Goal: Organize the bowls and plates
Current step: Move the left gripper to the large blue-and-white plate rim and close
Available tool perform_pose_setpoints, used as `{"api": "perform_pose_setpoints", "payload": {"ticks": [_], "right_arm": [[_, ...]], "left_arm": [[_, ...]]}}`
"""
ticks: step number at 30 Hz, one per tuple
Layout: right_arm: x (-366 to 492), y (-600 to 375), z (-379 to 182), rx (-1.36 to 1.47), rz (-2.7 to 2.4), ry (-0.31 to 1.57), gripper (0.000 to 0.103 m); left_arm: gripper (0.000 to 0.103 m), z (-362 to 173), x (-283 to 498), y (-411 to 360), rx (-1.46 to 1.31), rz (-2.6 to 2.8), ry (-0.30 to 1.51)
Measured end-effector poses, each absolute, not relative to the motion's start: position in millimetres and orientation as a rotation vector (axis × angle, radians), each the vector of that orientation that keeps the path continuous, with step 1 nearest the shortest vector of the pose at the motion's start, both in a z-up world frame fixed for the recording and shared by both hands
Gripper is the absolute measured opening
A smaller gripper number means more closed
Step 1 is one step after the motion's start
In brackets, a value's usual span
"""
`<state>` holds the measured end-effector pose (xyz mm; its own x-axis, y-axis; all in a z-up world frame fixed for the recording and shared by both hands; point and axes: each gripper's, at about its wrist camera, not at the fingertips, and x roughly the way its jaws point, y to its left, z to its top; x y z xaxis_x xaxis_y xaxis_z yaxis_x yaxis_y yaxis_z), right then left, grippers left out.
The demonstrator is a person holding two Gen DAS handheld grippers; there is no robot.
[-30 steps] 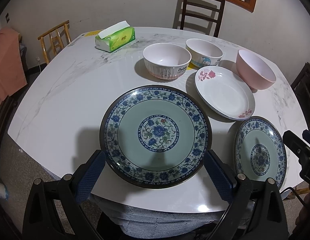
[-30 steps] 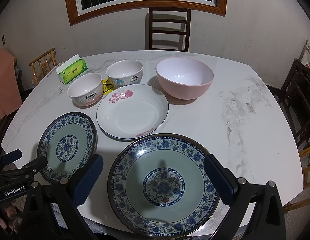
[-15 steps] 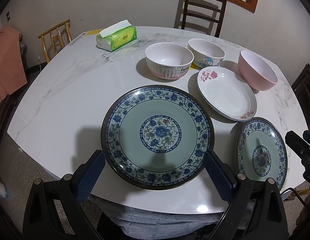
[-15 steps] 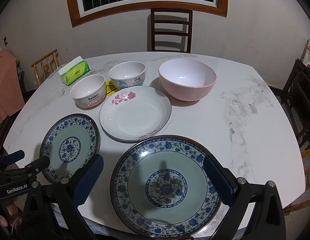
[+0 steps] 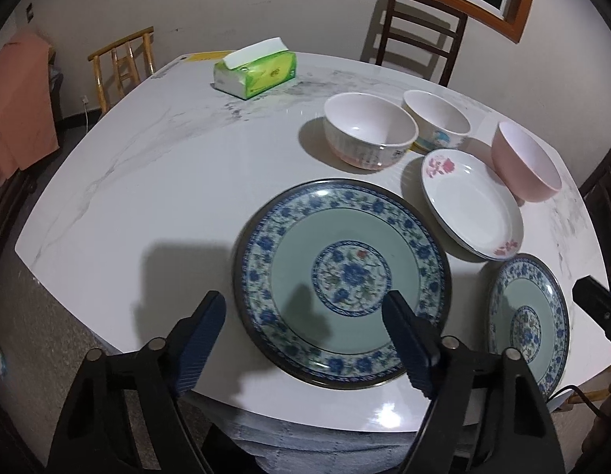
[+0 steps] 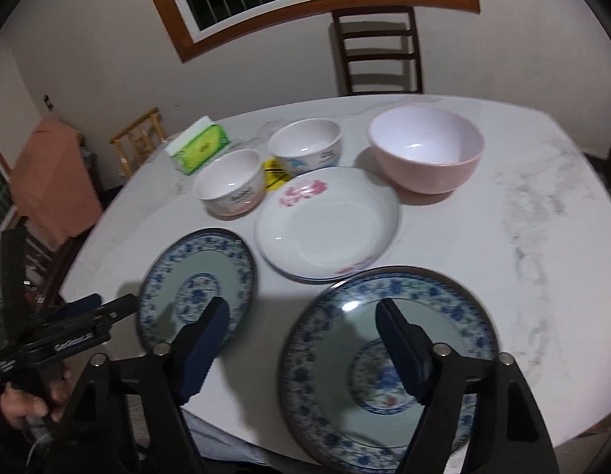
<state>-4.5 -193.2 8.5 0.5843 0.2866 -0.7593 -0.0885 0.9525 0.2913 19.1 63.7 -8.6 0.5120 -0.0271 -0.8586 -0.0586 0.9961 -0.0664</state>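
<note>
Blue plate (image 5: 341, 280) rim between closing left gripper (image 5: 301, 312) fingers (untouched).

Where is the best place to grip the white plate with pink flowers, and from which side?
Take the white plate by its raised rim on the near side, probably between the two blue plates; the bowls crowd its far edge, and it lies flat, so only the rim offers a hold.

Two downward wrist views, shared table (image 5: 155, 181)
</note>
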Motion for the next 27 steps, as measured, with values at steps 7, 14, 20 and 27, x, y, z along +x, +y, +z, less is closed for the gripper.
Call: {"api": "perform_pose_setpoints", "payload": {"ticks": [7, 14, 20, 27], "right_arm": [[11.2, -180.7, -1.7, 0.273, 0.321, 0.972, 0.054], [33.5, -165.8, -20.1, 0.303, 0.389, 1.048, 0.043], [56.9, -153.5, -39.2, 0.312, 0.416, 1.114, 0.04], [74.9, -145.5, -54.9, 0.316, 0.44, 1.167, 0.037]], "left_arm": [[0.054, -12.1, 28.4, 98.3, -0.209, -0.019, 1.059], [0.04, -23.4, 42.1, 128.0, -0.327, -0.077, 1.087], [0.033, -40.6, 53.6, 144.4, -0.421, -0.127, 1.124], [0.033, -57.9, 60.7, 150.4, -0.466, -0.167, 1.161]]}}
